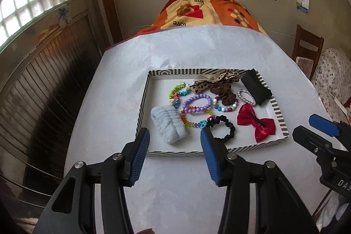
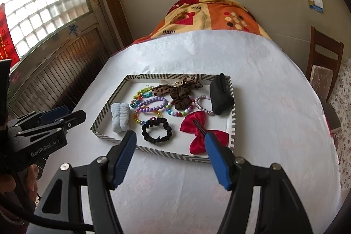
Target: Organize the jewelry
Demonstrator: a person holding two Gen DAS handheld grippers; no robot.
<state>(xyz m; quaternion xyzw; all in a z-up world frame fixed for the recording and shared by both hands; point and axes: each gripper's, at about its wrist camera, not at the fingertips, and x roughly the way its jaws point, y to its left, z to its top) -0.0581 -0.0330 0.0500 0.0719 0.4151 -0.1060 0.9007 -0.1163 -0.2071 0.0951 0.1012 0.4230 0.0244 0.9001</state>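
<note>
1. Striped tray (image 1: 278,112) sits on the white-covered bench (image 1: 122,84), holding all the jewelry: bead bracelets (image 1: 198,102), black scrunchie (image 1: 223,129), red bow (image 1: 255,122), blue band (image 1: 169,124).
2. My left hand-held gripper (image 1: 175,135) hovers at the tray's near edge, jaws apart, gripping nothing.
3. My right hand-held gripper (image 2: 170,139) is likewise spread and empty, above the scrunchie and bow.
</note>
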